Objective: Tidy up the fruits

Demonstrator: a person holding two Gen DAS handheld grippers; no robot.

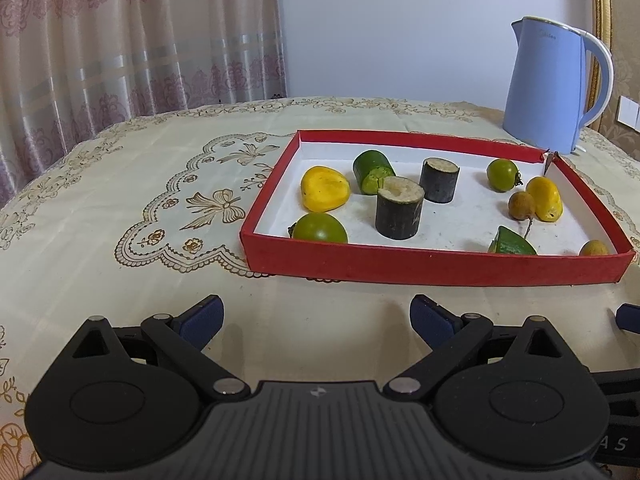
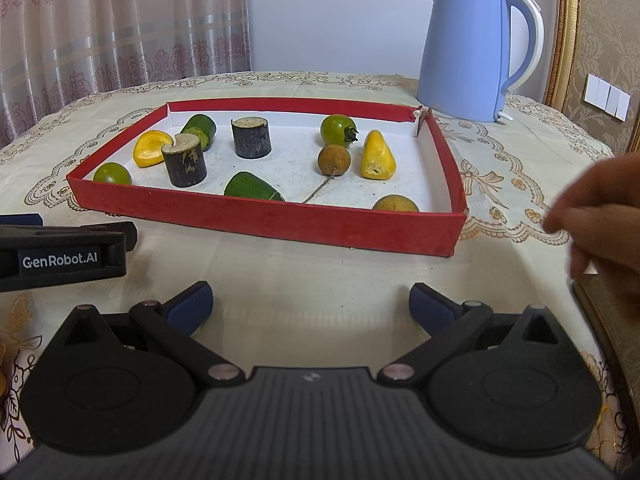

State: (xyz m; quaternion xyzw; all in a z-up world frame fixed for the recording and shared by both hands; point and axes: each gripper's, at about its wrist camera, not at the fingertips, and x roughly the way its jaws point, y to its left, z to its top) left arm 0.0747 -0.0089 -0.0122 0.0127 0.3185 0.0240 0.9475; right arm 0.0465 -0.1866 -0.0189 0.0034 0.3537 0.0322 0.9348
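**Fruit scattered loose in tray; both grippers standing open and empty**

We are looking at a red tray (image 2: 256,220) on the tablecloth (image 1: 120,200), with every piece of fruit lying inside it: two green tomatoes (image 2: 338,130), two yellow pieces (image 2: 377,156), two dark cane sections (image 2: 251,137), two cucumber pieces (image 2: 252,187) and two brown longans (image 2: 334,160). Like kinds are lying apart, mixed across the floor.

The left gripper (image 1: 316,320) and right gripper (image 2: 310,304) are both resting low before the tray, jaws spread wide, holding nothing. A bare hand (image 2: 600,216) is hovering at the right edge.

We are judging these risks: round tomatoes and longans rolling when nudged; the upright cane sections toppling onto neighbours; the low tray wall catching a fingertip on entry; the kettle (image 2: 472,48) standing just behind the far corner, exposed to a wide reach.
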